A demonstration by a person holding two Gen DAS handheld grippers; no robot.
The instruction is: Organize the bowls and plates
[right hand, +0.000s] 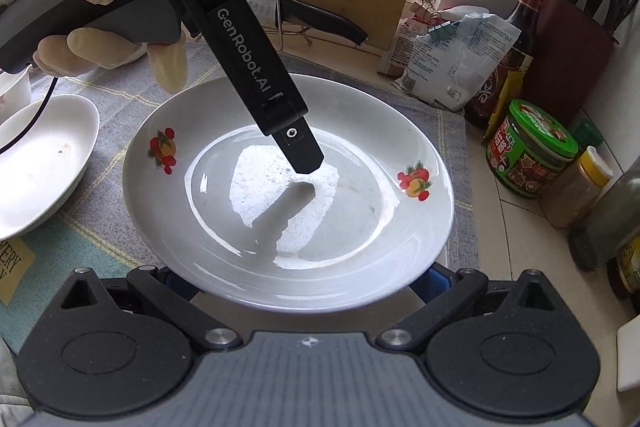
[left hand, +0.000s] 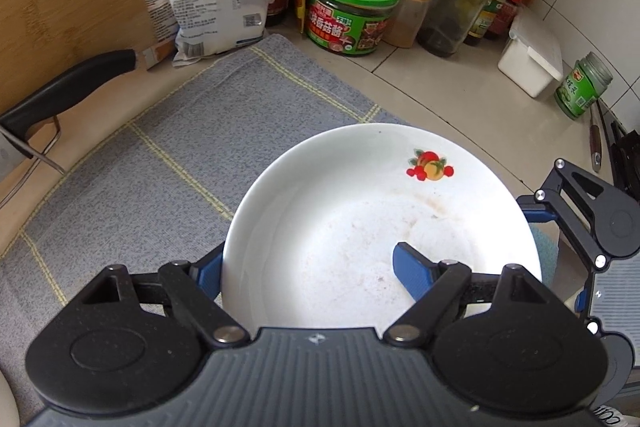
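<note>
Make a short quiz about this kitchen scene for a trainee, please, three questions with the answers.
1. Choose one: what lies under the white plate? A) a grey checked cloth; B) a wooden board; C) a metal tray.
2. True or false: the plate bears two fruit pictures.
3. Fill in: the blue finger that reaches over the inside of the plate belongs to the ___ gripper.

Key: 1 A. 2 True, one near each side of the rim. 3 Left: the left gripper has the plate's rim between its fingers.
</note>
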